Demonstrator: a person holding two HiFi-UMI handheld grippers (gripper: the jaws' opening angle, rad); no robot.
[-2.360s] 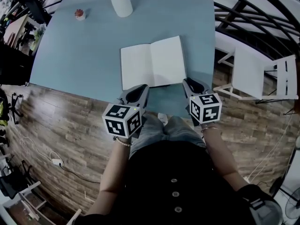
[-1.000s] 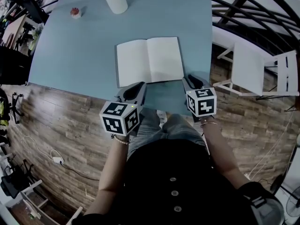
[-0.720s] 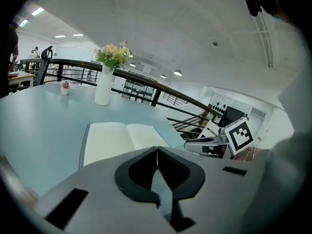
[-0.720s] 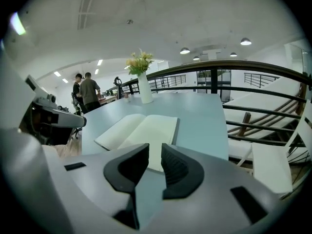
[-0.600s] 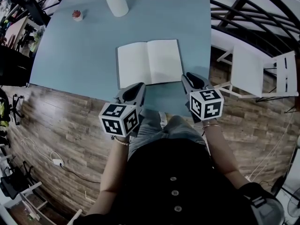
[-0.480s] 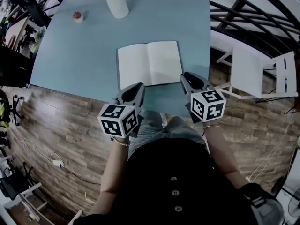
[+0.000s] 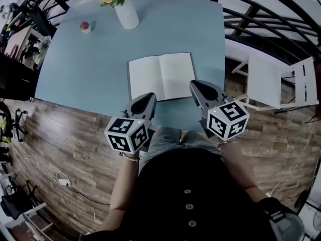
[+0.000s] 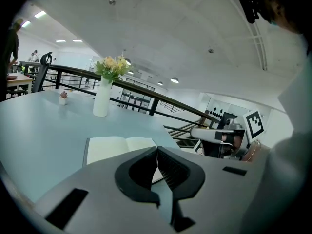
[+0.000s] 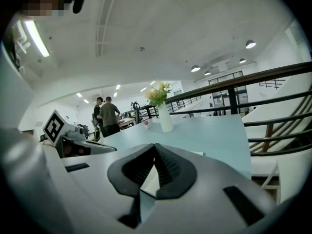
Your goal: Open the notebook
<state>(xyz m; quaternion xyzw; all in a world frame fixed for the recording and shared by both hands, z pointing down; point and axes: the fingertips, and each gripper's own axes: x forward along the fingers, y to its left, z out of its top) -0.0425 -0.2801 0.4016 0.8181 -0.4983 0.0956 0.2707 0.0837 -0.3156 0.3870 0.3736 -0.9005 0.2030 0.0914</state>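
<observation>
Nearest the person, the left gripper (image 7: 148, 96) and right gripper (image 7: 195, 85) hover over the near edge of the blue table (image 7: 85, 64), both clenched on nothing; the right one's jaws are closing together, and it sits higher than a second ago. Just beyond, the notebook (image 7: 160, 77) lies flat and open, blank pages up, untouched, so the opening seems done; farther off stand a white flower vase (image 7: 127, 15) and a small potted plant (image 7: 86, 26). No writing is legible; the cubes carry only square markers.

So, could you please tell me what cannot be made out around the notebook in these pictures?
- Notebook: any writing, too small in the head view.
- Its near edge: left gripper view, behind the shut left gripper.
- Most of it: right gripper view, behind the right gripper.
- Small pot: contents too small.
</observation>
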